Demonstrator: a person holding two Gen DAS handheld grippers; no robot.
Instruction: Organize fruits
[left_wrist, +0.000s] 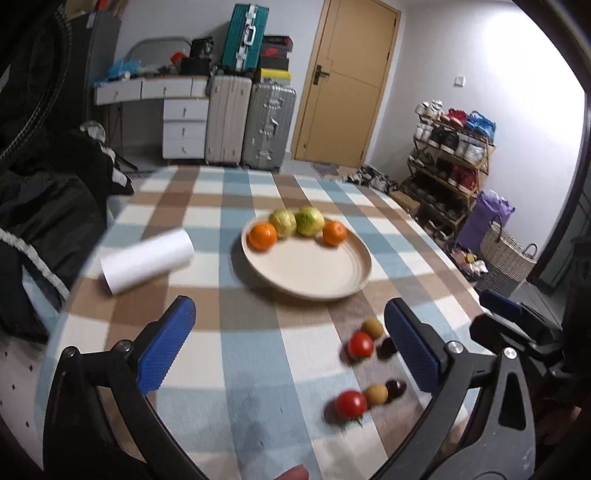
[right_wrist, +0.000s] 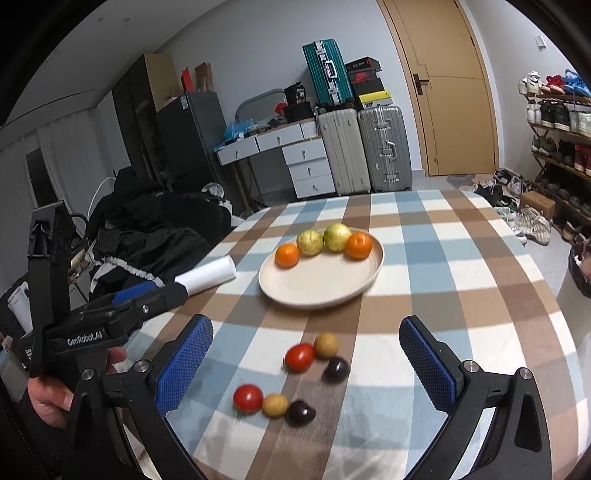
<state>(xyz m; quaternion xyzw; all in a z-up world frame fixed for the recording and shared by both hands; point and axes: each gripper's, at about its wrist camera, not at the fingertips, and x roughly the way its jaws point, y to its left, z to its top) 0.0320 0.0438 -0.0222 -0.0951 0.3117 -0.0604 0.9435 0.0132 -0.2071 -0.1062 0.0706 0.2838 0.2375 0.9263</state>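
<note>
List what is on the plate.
On the plate: two oranges and two yellow-green fruits, in a row along its far rim. The plate surface under them is hidden.

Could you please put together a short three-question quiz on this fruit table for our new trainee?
1. True or false: the plate holds two oranges and two yellow-green fruits.
2. How many small fruits lie on the tablecloth, off the plate?
A) four B) six C) eight
3. Fill in: the white roll lies on its ____.

Also note: left gripper and right gripper hold nothing.

Key: 1 true; 2 B; 3 side.
</note>
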